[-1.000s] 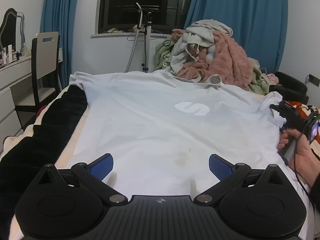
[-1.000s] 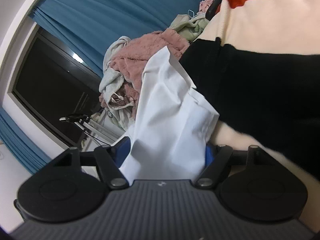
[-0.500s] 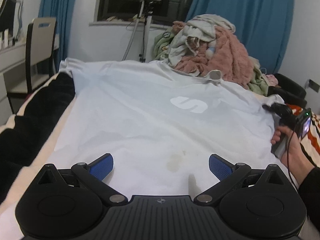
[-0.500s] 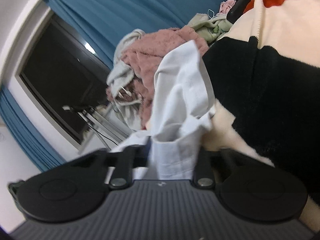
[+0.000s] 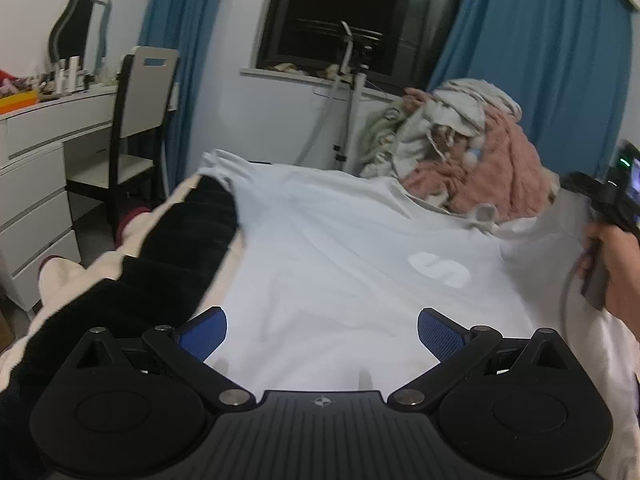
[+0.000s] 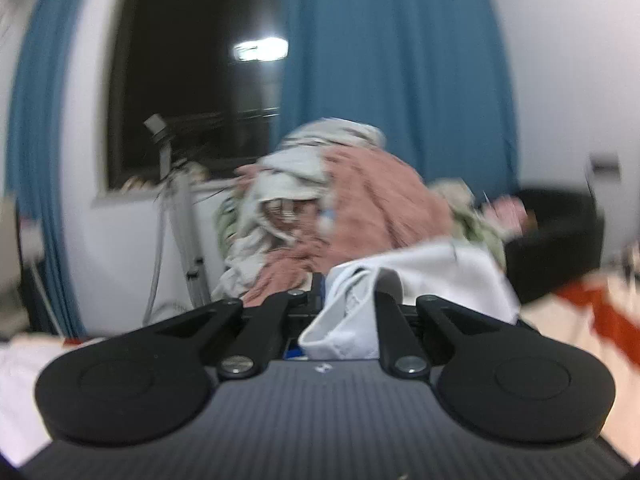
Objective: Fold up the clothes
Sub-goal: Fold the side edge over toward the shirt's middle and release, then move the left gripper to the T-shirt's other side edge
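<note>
Two grippers are in play. Nearest the left wrist camera, the left gripper (image 5: pixel 322 330) has its jaws wide apart and holds nothing; its blue pads (image 5: pixel 203 332) hover over the near hem area of the white T-shirt (image 5: pixel 340 272). In the right wrist view, the right gripper (image 6: pixel 348 320) has its jaws drawn together and clamped on a bunched fold of the same T-shirt's fabric (image 6: pixel 420 276). That view is blurred, so the exact part gripped is judged to be the sleeve or side edge.

The T-shirt lies spread flat, front up, on the bed, its printed logo (image 5: pixel 440 268) visible right of centre. A black and cream blanket (image 5: pixel 172 248) lies along its left edge. At the right edge, the person's hand (image 5: pixel 612 268) holds the right gripper body (image 5: pixel 608 200), with the shirt's side raised from the bed there.

Beyond the collar (image 5: pixel 484 214), a pile of unfolded clothes (image 5: pixel 472 148) rests near the blue curtain (image 5: pixel 532 60).

Task status, as judged: early. The shirt is laid out; the first side fold is only started. Remaining: completing that fold, the opposite side, the lengthwise fold, and then the pile.
</note>
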Demonstrator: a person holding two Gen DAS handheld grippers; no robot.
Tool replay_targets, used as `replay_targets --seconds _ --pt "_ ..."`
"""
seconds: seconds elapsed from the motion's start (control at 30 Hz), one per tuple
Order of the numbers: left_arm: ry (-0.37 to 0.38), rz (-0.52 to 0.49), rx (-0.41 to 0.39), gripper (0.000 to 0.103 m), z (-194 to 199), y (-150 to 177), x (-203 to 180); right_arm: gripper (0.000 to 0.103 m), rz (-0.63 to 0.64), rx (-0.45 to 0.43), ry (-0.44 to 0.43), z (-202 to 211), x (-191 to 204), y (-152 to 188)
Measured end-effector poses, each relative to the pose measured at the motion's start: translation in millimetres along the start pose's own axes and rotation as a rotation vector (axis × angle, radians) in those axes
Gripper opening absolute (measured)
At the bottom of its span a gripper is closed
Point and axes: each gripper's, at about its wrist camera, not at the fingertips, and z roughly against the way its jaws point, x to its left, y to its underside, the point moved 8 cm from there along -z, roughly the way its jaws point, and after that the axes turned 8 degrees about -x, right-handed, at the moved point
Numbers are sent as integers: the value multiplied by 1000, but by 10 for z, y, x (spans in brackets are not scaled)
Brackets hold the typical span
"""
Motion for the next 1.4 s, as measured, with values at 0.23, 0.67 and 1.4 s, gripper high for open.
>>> replay_targets --seconds 0.23,0.67,1.4 --pt "-76 38 -24 103 -208 -32 403 8 161 203 -162 -189 1795 676" --pt "-20 66 77 103 -470 210 359 86 -195 316 -211 912 1374 597" --pt "183 -159 42 102 1099 409 -671 86 -306 217 -162 3798 -585 24"
